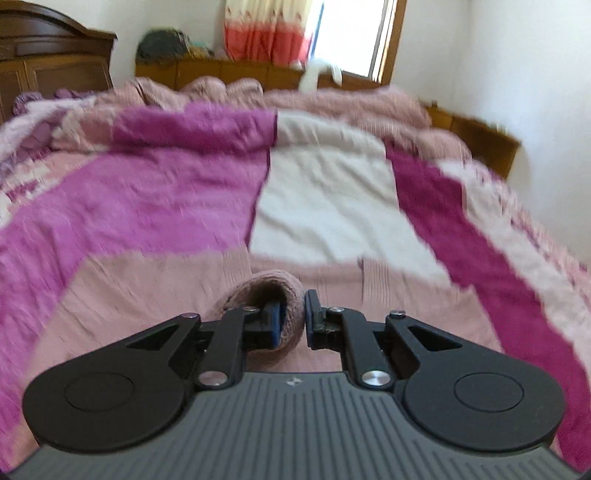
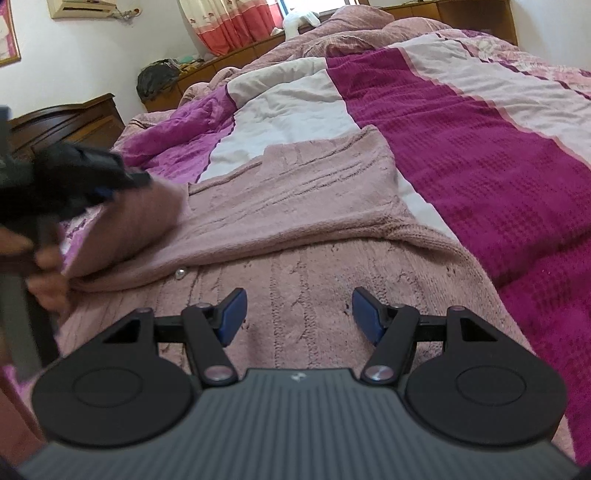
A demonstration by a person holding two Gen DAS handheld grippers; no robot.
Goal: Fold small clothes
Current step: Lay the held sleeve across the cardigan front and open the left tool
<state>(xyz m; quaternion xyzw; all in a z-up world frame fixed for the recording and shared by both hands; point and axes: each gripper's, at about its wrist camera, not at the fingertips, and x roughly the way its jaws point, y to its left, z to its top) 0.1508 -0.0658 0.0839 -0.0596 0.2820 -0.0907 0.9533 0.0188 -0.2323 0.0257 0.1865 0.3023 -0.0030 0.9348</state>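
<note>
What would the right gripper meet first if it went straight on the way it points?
Probably the pink knitted cardigan: the open right gripper points down at its cable-knit panel, nothing lying between. Depth is hard to judge.

White plastered walls point(image 1: 517, 55) all round. Against the far wall, a window point(image 1: 354, 33) in a brown wooden frame, bright with daylight; beside it a curtain point(image 1: 266, 29), cream above and coral-red below. Under the window, a long low wooden headboard or ledge point(image 1: 221, 72) with a dark bundle point(image 1: 159, 46) and something white point(image 1: 314, 74) on it. At the left, a dark carved wooden cabinet point(image 1: 51, 55). High on the wall in the right wrist view, an air conditioner point(image 2: 83, 7) and the edge of a framed picture point(image 2: 9, 33). Filling most of both views, a bed under a quilt point(image 2: 461, 147) in magenta, white and pale pink bands, with rumpled pink bedding point(image 2: 351, 26) near the head. Soft, even daylight throughout.
</note>
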